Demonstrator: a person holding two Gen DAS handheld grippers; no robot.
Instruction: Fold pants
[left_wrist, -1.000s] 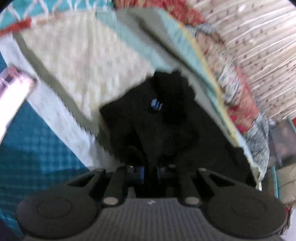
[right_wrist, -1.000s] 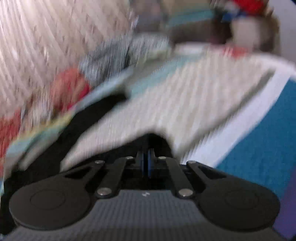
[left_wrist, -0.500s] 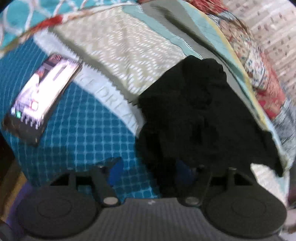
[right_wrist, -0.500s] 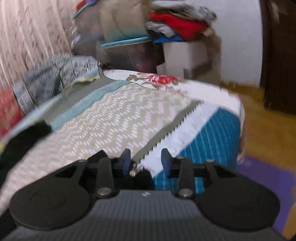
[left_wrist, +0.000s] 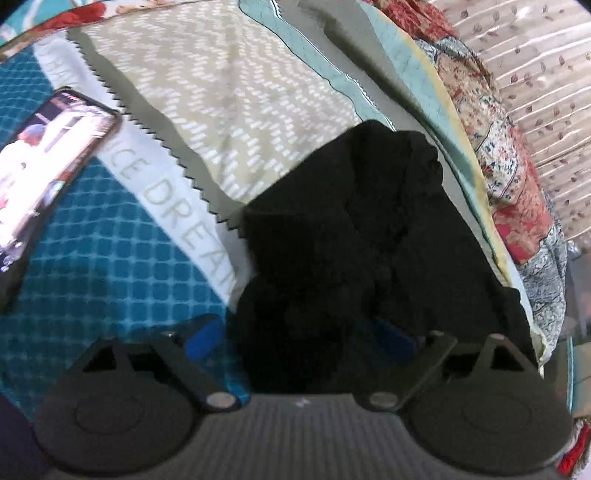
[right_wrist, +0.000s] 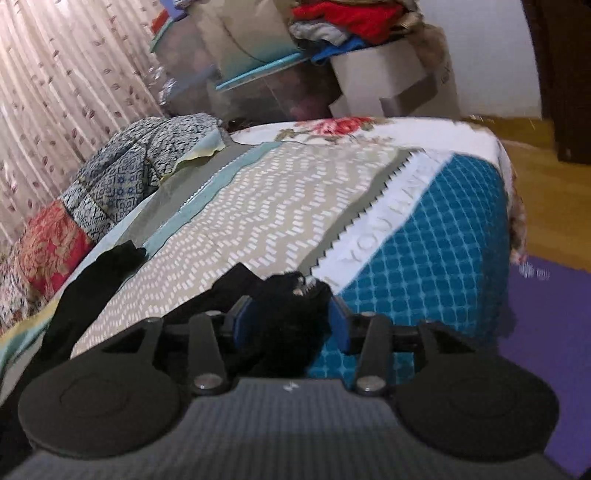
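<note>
Black pants (left_wrist: 354, 236) lie bunched in a heap on the patterned bedspread (left_wrist: 236, 96). My left gripper (left_wrist: 299, 334) hovers over the heap's near edge with its jaws opening wide. One of the blue pads (left_wrist: 205, 334) is clear of the cloth over the bedspread, and the other sits against the black fabric. In the right wrist view, a fold of the pants (right_wrist: 291, 314) sits between the blue pads of my right gripper (right_wrist: 290, 323). Its jaws are opening and the pads do not press on the cloth. A black strip of the pants (right_wrist: 92, 280) trails away to the left.
A lit phone (left_wrist: 48, 155) lies on the teal part of the bedspread at the left. Patterned cloths (right_wrist: 122, 177) are piled along the curtain side. Boxes with stacked clothes (right_wrist: 332, 22) stand beyond the bed. A purple mat (right_wrist: 535, 317) covers the floor at the right.
Both grippers went from shut to open. The left one sank toward the pants and the phone came into view. The right one swung toward the bed's far corner, a black fold still between its pads.
</note>
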